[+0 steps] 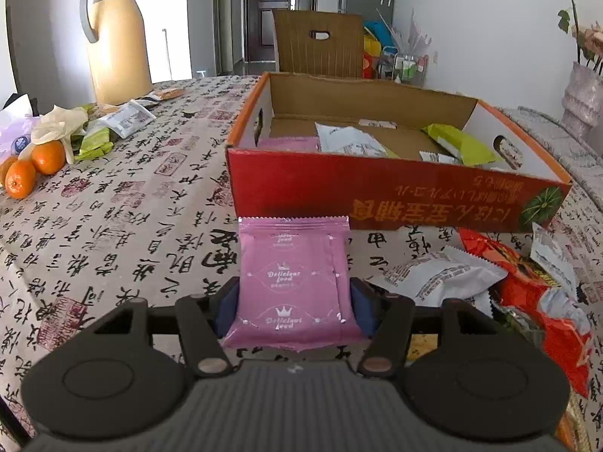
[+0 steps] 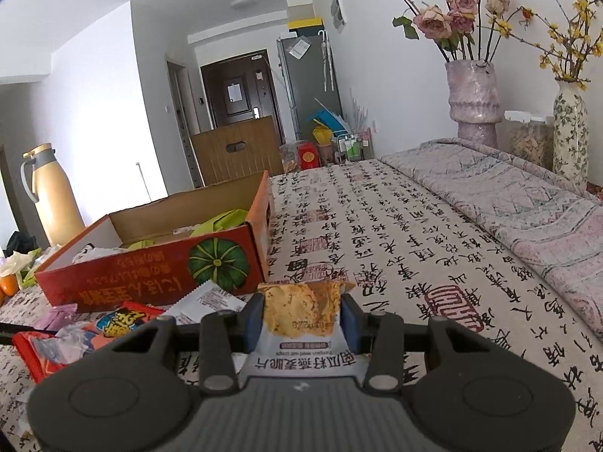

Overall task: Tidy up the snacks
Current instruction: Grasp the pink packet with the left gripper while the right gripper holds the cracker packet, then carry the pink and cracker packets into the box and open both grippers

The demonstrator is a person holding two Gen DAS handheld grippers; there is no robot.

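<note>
While clamping snacks: left gripper (image 1: 294, 301) on pink packet (image 1: 292, 282), right gripper (image 2: 303, 318) on cracker packet (image 2: 301, 310).

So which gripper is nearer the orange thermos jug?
Left. The left gripper sits before the box's end nearest the thermos jug; the right gripper is off its opposite corner.

pink snack packet (image 1: 294, 282) and cracker packet (image 2: 301, 312), each claw-pinched, before red cardboard box (image 1: 395, 192)
</note>
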